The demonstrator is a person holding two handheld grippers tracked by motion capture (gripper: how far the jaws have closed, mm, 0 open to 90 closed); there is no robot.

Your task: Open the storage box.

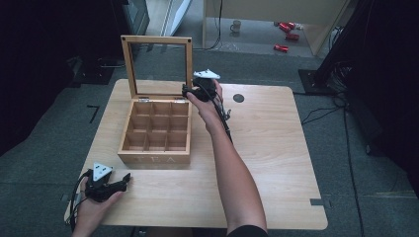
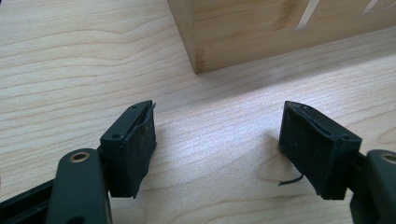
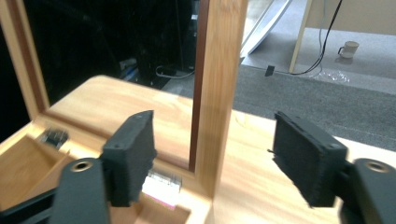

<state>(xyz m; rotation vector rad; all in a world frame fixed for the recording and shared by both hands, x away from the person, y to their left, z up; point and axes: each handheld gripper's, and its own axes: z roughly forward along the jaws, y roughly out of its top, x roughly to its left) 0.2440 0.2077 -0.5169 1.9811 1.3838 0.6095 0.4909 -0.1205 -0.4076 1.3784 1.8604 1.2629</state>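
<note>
Hands work a wooden tabletop point(image 1: 276, 148): left claw point(image 1: 126, 180) rests released near the front edge, short of the tea box point(image 1: 155, 133); beyond, right claw point(image 3: 212, 158) spreads wide around the upright lid's frame point(image 3: 217, 84).

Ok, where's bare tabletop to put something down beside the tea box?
Right of the tea box, the table is bare to its far edge, crossed by the forearm. The front strip is free between the hands. Crowded spot: the lid's right edge, between the right gripper's jaws.

Both tongs point(image 2: 217, 140) point(image 3: 212, 156) agape, hands apart
</note>
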